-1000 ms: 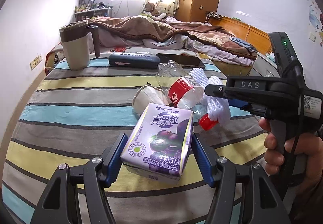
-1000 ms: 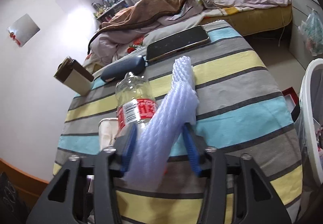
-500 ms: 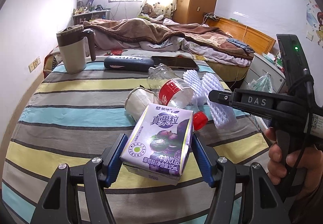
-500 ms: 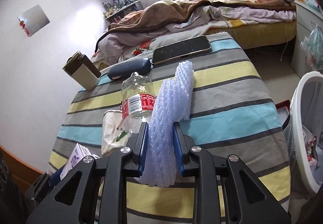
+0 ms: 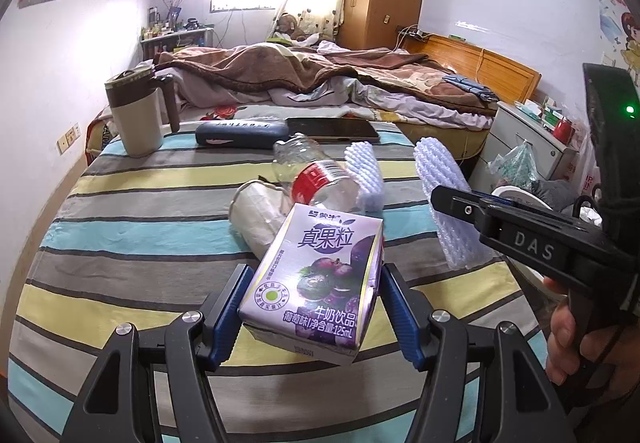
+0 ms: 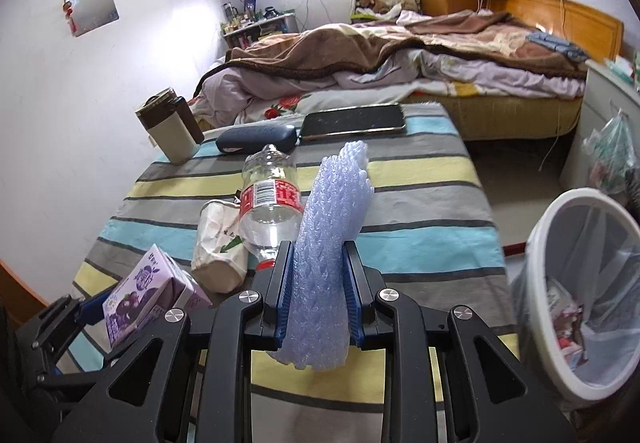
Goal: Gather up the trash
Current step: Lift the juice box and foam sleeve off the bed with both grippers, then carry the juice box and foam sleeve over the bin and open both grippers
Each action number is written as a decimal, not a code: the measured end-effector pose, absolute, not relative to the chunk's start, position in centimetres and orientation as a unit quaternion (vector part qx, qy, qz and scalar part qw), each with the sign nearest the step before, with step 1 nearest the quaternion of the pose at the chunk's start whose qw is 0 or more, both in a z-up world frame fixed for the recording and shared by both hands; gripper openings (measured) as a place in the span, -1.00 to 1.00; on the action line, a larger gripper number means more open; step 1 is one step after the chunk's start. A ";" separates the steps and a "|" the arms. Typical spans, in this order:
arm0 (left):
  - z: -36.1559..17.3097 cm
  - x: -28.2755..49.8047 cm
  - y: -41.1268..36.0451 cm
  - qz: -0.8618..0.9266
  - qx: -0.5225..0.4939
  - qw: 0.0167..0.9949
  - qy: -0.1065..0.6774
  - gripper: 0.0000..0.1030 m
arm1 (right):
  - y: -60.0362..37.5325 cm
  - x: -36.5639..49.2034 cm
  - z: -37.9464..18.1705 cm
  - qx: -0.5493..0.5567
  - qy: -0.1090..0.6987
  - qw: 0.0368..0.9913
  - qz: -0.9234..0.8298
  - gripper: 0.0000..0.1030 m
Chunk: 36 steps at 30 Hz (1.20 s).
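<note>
My left gripper (image 5: 312,307) is shut on a purple milk drink carton (image 5: 320,279), held just above the striped table; the carton also shows in the right wrist view (image 6: 152,295). My right gripper (image 6: 318,283) is shut on a white foam net sleeve (image 6: 332,227), lifted off the table; the sleeve shows at right in the left wrist view (image 5: 448,203). An empty plastic bottle (image 6: 270,207) with a red label and a crumpled paper cup (image 6: 218,243) lie on the table. A second foam sleeve (image 5: 362,171) lies beside the bottle.
A white trash bin (image 6: 580,283) with a liner stands on the floor right of the table. At the table's far end are a lidded mug (image 5: 136,115), a dark blue case (image 5: 240,133) and a phone (image 5: 332,128). A bed lies beyond.
My right gripper closed on the foam sleeve, lifted it and carried it right, away from the bottle. The left gripper still holds the carton.
</note>
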<state>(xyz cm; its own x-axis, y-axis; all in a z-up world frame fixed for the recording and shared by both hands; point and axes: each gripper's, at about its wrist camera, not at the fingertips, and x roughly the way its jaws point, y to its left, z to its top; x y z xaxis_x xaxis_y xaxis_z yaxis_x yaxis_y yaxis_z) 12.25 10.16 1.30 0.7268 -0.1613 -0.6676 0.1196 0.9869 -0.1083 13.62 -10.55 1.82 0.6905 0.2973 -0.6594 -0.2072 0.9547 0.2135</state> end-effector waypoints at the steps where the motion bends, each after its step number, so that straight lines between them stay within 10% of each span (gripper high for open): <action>1: 1.4 12.2 9.8 -0.077 -0.028 0.929 0.361 0.26 | -10.7 13.4 2.0 0.059 0.365 0.919 0.135 -0.49; 36: 3.4 12.5 -6.6 -0.199 0.029 0.917 0.345 0.26 | -22.8 8.7 2.7 0.068 0.319 0.945 0.022 -0.49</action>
